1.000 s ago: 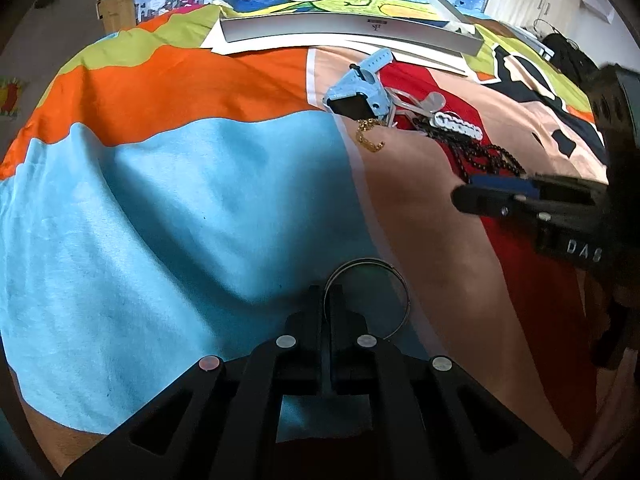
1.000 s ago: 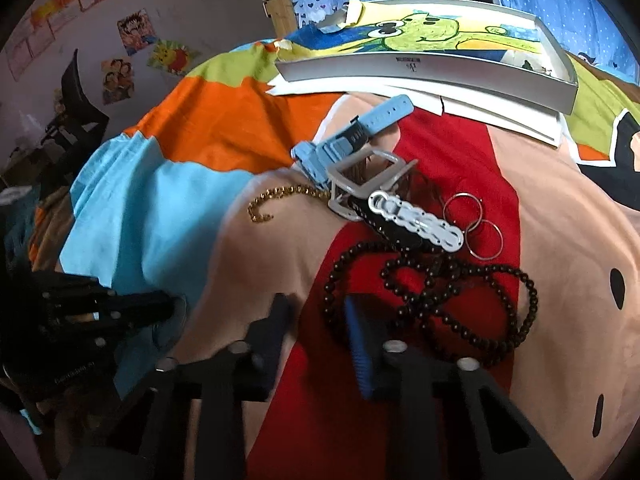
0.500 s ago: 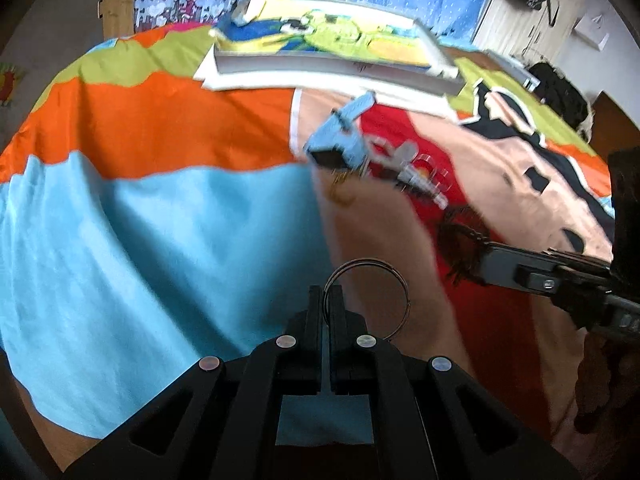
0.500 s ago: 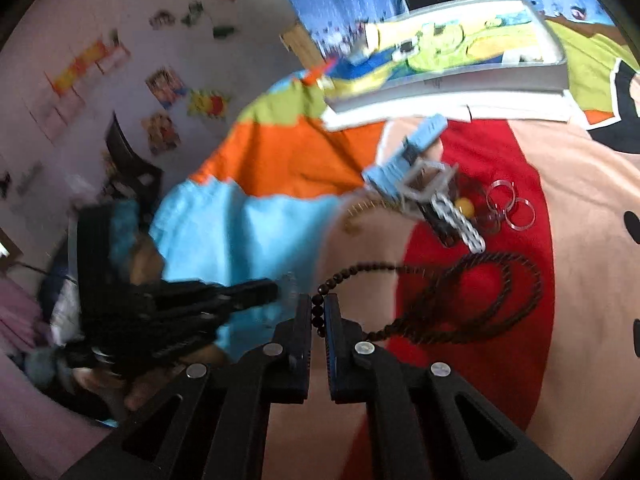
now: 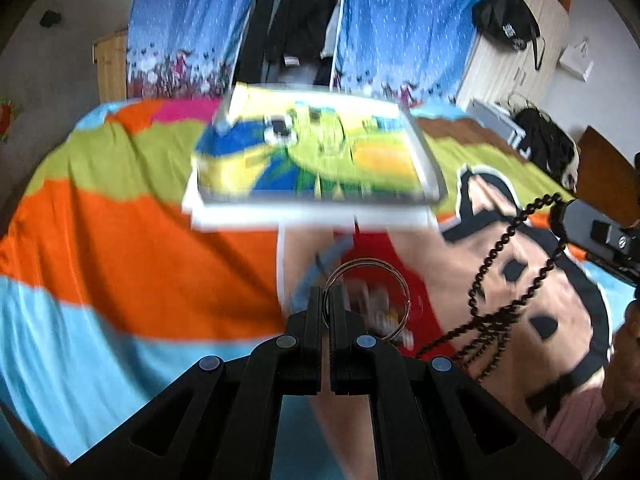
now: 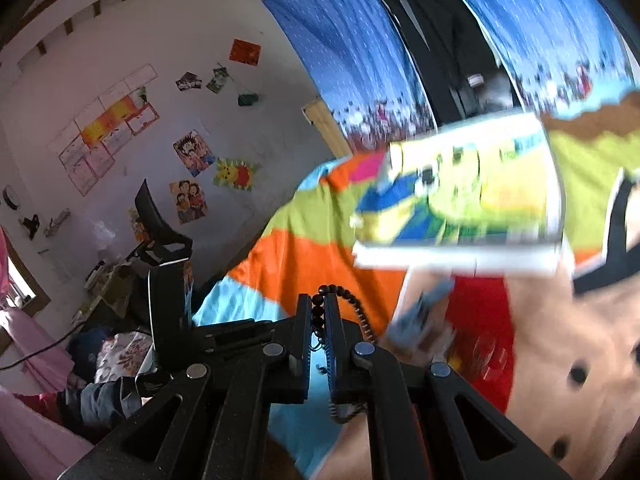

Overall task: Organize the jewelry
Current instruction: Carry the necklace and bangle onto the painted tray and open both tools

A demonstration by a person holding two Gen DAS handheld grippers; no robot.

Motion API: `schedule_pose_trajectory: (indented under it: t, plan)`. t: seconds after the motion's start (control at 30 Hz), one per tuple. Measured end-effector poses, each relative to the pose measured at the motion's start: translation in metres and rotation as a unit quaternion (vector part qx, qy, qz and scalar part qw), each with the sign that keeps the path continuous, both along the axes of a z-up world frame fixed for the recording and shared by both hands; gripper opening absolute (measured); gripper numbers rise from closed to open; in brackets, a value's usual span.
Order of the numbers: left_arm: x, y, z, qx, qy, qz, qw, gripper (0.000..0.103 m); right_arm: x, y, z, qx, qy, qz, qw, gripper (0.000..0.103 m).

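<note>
My left gripper (image 5: 327,298) is shut on a thin metal ring bangle (image 5: 394,276), held above the bedspread. My right gripper (image 6: 318,304) is shut on a dark bead necklace (image 6: 354,304); in the left wrist view it (image 5: 560,212) is at the right with the bead necklace (image 5: 484,280) hanging from it in long loops. The cartoon-printed tray (image 5: 320,152) lies ahead on white sheets, also in the right wrist view (image 6: 472,196). The blue watch (image 6: 420,316) and other jewelry lie blurred on the red patch.
The colourful bedspread (image 5: 120,248) covers the whole surface. Blue curtains (image 5: 192,24) hang behind the tray. A black chair and clutter (image 6: 160,248) stand to the left of the bed, with posters on the wall.
The right gripper closed on the bead necklace and lifted it off the bedspread. Both grippers rose and tilted toward the tray, the left still holding the ring bangle.
</note>
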State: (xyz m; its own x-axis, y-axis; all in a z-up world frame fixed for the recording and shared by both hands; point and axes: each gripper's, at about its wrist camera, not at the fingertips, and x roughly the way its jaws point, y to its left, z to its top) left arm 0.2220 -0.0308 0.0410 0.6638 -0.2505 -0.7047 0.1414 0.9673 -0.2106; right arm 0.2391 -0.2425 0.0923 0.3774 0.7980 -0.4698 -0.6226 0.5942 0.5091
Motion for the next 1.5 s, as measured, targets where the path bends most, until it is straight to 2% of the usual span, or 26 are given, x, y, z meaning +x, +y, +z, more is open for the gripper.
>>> schedule_pose_trajectory:
  t: [0.2,0.37,0.43,0.63,0.8,1.0,1.03,1.07,1.1,1.13,1.2,1.27,1.37,1.43,1.5]
  plan:
    - [0.071,0.013,0.031,0.005,-0.041,0.025,0.9988,0.001,0.055,0.007,0.053,-0.010,-0.066,-0.030,0.997,0.006]
    - [0.132,0.027,0.023,-0.009,-0.041,0.039,0.9984,0.001,0.109,0.015,0.061,-0.021,-0.092,-0.066,0.993,0.006]
    - [0.154,0.029,0.014,-0.008,-0.034,0.043,0.9985,0.001,0.131,0.018,0.053,-0.024,-0.087,-0.080,0.993,0.007]
    - [0.207,0.032,-0.030,-0.020,0.008,0.056,0.9982,0.001,0.182,0.022,-0.005,-0.042,-0.041,-0.109,0.992,0.007]
    - [0.224,0.035,-0.059,-0.030,0.039,0.059,0.9970,0.001,0.204,0.023,-0.058,-0.084,-0.002,-0.124,0.989,0.007]
    - [0.226,0.032,-0.077,-0.018,0.056,0.059,0.9965,0.001,0.206,0.020,-0.087,-0.133,0.014,-0.147,0.980,0.008]
    - [0.225,0.032,-0.078,-0.015,0.055,0.058,0.9967,0.002,0.207,0.019,-0.091,-0.143,0.016,-0.149,0.978,0.013]
    - [0.226,0.030,-0.078,-0.016,0.056,0.057,0.9967,0.004,0.208,0.019,-0.092,-0.150,0.017,-0.148,0.977,0.019]
    - [0.226,0.030,-0.078,-0.020,0.059,0.056,0.9965,0.014,0.208,0.018,-0.093,-0.158,0.015,-0.149,0.976,0.036]
    - [0.225,0.032,-0.077,-0.027,0.063,0.060,0.9958,0.032,0.205,0.017,-0.093,-0.165,0.009,-0.153,0.974,0.050]
    - [0.222,0.035,-0.071,-0.036,0.058,0.080,0.9945,0.058,0.200,0.016,-0.088,-0.176,-0.007,-0.162,0.971,0.058]
    - [0.210,0.042,-0.060,-0.057,0.033,0.099,0.9929,0.060,0.193,0.014,-0.082,-0.185,-0.023,-0.167,0.968,0.060]
    - [0.196,0.048,-0.038,-0.069,0.016,0.103,0.9922,0.066,0.176,0.008,-0.067,-0.188,-0.053,-0.184,0.963,0.072]
    - [0.180,0.050,-0.019,-0.057,-0.007,0.115,0.9917,0.078,0.162,0.003,-0.055,-0.179,-0.071,-0.198,0.961,0.088]
    - [0.166,0.051,-0.002,-0.047,-0.024,0.122,0.9911,0.087,0.150,-0.002,-0.042,-0.165,-0.087,-0.206,0.961,0.096]
